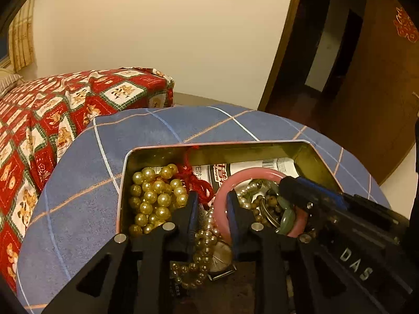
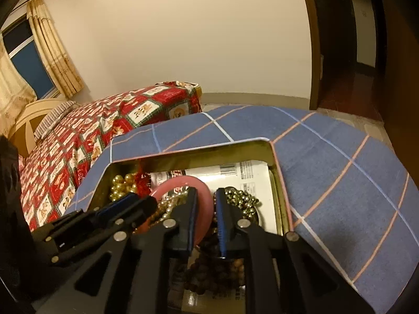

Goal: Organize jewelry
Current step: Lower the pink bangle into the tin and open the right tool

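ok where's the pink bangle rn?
The pink bangle lies in the open tin, right of the gold pearl beads in the left wrist view. Both grippers straddle its rim: left gripper at its left arc, right gripper opposite.

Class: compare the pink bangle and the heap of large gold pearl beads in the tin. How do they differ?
The pink bangle is one smooth rigid ring; the gold pearl beads are many round shiny balls. The bangle lies mid-tin between both grippers; the beads are heaped at the tin's left side. Both lie inside the tin.
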Demonstrator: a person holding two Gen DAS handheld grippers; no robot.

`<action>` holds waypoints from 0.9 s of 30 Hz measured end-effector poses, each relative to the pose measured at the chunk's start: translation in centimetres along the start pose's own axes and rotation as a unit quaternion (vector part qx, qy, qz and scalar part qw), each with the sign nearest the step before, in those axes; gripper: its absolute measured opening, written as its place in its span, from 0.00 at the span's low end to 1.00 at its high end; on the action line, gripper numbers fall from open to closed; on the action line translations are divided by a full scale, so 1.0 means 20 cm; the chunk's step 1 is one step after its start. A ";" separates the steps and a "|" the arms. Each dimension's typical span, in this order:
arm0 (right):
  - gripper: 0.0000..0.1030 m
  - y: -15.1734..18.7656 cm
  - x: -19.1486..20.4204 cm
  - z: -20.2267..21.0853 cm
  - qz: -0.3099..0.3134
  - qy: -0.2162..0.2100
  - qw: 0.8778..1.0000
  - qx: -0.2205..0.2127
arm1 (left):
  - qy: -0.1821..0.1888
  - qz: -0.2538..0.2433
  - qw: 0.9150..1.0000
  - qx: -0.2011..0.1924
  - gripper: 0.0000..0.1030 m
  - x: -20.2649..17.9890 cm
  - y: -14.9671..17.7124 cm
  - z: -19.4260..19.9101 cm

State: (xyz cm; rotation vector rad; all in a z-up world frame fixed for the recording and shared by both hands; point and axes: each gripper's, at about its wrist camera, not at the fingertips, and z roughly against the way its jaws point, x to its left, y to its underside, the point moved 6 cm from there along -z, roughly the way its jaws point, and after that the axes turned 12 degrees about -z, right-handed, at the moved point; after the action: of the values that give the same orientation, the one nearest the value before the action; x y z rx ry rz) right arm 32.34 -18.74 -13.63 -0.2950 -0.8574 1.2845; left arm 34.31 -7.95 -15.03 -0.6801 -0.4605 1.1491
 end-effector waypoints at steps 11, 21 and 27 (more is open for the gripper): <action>0.72 -0.03 -0.07 0.15 -0.056 -0.035 0.997 -0.041 | -0.029 0.001 1.000 -0.007 0.53 0.02 -0.01 0.11; 0.70 0.02 -0.05 0.21 -0.050 -0.021 0.997 -0.055 | -0.051 0.005 0.999 -0.013 0.62 -0.01 0.04 0.19; 0.73 0.07 -0.06 0.27 -0.051 -0.005 0.997 -0.061 | -0.071 -0.007 0.997 -0.008 0.62 -0.04 0.07 0.23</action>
State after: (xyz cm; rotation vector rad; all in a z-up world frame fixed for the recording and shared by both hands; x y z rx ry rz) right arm 27.60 -20.90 -11.39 -0.3371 -0.9498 1.1425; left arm 30.03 -7.15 -12.74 -0.6106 -0.5945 1.1865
